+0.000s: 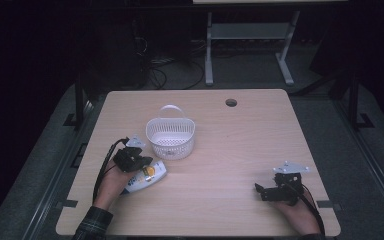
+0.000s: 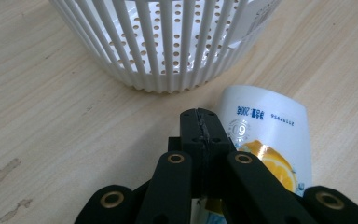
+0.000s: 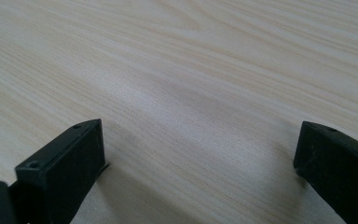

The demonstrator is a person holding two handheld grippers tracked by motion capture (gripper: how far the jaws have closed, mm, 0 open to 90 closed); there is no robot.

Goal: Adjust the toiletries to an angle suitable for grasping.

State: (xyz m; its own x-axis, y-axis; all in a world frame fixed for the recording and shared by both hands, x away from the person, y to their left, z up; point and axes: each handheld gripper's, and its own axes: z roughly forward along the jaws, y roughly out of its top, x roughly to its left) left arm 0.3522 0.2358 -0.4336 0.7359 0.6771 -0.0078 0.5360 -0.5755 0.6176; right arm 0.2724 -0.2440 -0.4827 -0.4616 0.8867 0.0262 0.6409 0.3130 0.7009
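Your pale wood surface point(image 1: 220, 150) stands in a dark room, the white basket point(image 1: 170, 138) near its middle, the tube point(image 1: 145, 177) lying flat just before it under your left gripper point(image 1: 131, 159); your right gripper point(image 1: 275, 190) rests well apart. The left gripper view has the fingers point(image 2: 200, 135) pressed together, empty, over the tube's edge; pushing down like this could skid it away. The right gripper view has fingers point(image 3: 70, 158) spread wide over bare wood
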